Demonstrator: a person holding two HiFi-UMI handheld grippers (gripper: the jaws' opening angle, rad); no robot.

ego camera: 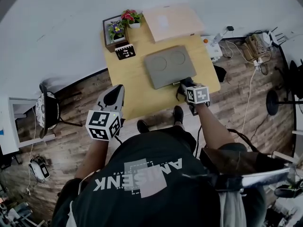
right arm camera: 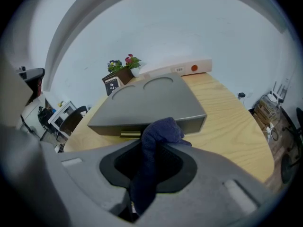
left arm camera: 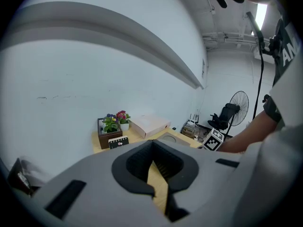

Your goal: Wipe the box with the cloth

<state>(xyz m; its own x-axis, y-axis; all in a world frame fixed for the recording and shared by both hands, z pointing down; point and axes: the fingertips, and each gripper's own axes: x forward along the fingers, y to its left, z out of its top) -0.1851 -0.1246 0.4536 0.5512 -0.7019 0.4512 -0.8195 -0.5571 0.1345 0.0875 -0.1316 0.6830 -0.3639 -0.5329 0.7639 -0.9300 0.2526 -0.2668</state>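
Count first: two grippers, one grey box (ego camera: 169, 66), one dark blue cloth (right arm camera: 158, 131). The right gripper (ego camera: 182, 85) has its jaws pinched on that cloth, and the bunched end pokes out right at the box's near face. Whether they touch, I can't say. The left gripper (ego camera: 113, 96) hangs off the table's 7 o'clock corner, jaws a narrow slit apart with nothing in them.

The box sits mid-table with two round dimples in its lid, and the right gripper is at its 5 o'clock corner. Behind it there's one pale flat carton (ego camera: 173, 21) at 12 o'clock, one wooden planter (ego camera: 113, 32) and one white flowerpot (ego camera: 132, 19) at 11, and one black card (ego camera: 125, 51) just in front of them.

The surface is a light wooden table (ego camera: 137, 93) pushed against a white wall (ego camera: 57, 32) on a plank floor (ego camera: 80, 103). A round chair (ego camera: 47, 110) stands at 9 o'clock, and cables (ego camera: 255, 46) trail at 2.

Only the right gripper view shows the cloth clearly. Only the left gripper view catches a standing fan (left arm camera: 238, 103) at 3 o'clock.
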